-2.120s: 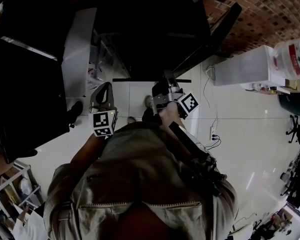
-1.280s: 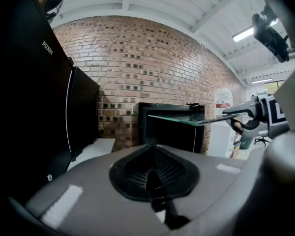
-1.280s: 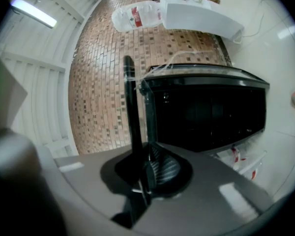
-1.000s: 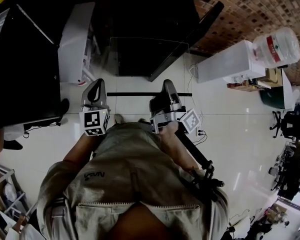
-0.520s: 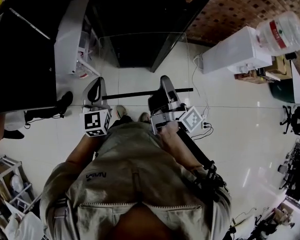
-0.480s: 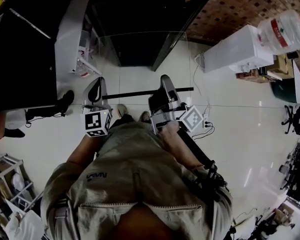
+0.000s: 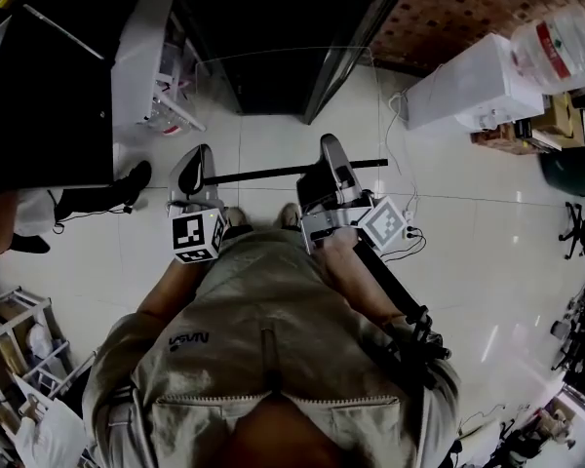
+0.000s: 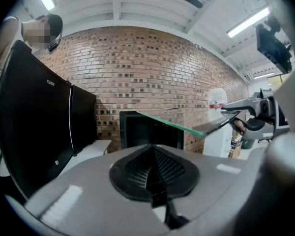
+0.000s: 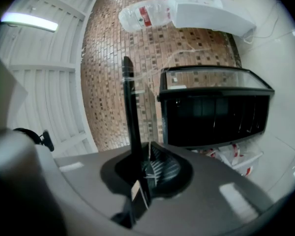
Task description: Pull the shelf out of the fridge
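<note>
The glass shelf point(image 7: 273, 173), a clear pane with a black front trim, hangs level over the white floor in front of the open black fridge point(image 7: 268, 61). My right gripper point(image 7: 330, 150) is shut on the trim near its right end; in the right gripper view the trim point(image 9: 129, 107) runs upright between the jaws of the right gripper point(image 9: 143, 159). My left gripper point(image 7: 197, 156) sits at the trim's left end. In the left gripper view the left gripper point(image 8: 152, 149) has its pads together with nothing between them, and the shelf's green edge point(image 8: 172, 123) passes above it.
The fridge door point(image 7: 366, 27) stands open to the right. A white water dispenser point(image 7: 468, 91) with a bottle point(image 7: 565, 47) is at the far right, with cables point(image 7: 409, 232) on the floor. A tall black cabinet point(image 7: 49, 96) and another person's shoe point(image 7: 132, 183) are at the left.
The shelf has come out of the fridge and now hangs free in front of it. Both grippers and the person have moved back from the fridge.
</note>
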